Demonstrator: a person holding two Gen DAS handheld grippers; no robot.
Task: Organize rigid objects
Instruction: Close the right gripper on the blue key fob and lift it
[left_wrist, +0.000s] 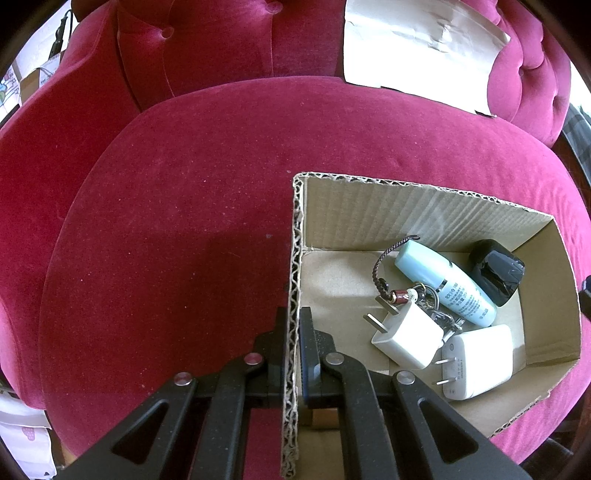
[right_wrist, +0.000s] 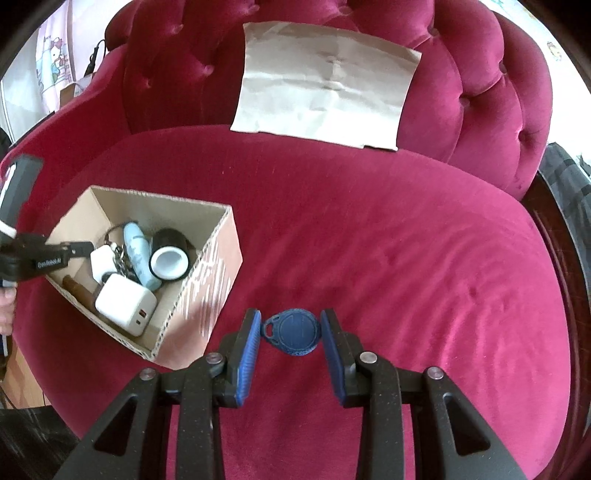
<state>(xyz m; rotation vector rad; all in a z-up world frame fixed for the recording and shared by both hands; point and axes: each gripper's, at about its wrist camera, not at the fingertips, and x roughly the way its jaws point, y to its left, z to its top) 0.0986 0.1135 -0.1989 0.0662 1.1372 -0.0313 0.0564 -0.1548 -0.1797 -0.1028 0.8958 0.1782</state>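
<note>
In the right wrist view a blue key fob (right_wrist: 297, 332) sits between the blue pads of my right gripper (right_wrist: 291, 325), which is shut on it just above the red seat cushion. To its left stands an open cardboard box (right_wrist: 207, 280). My left gripper (left_wrist: 291, 314) is shut on the box's left wall (left_wrist: 293, 258), one finger inside and one outside, and the left gripper (right_wrist: 79, 248) also shows in the right wrist view. In the box lie two white chargers (left_wrist: 404, 341), a pale blue bottle (left_wrist: 443, 282), a black round object (left_wrist: 496, 271) and keys on a cord.
The box rests on a red velvet sofa cushion (right_wrist: 406, 240) with tufted backrests behind. A creased sheet of brown paper (right_wrist: 325, 81) leans on the backrest. A person's hand (right_wrist: 5, 314) shows at the left edge. The dark wooden sofa frame runs along the right.
</note>
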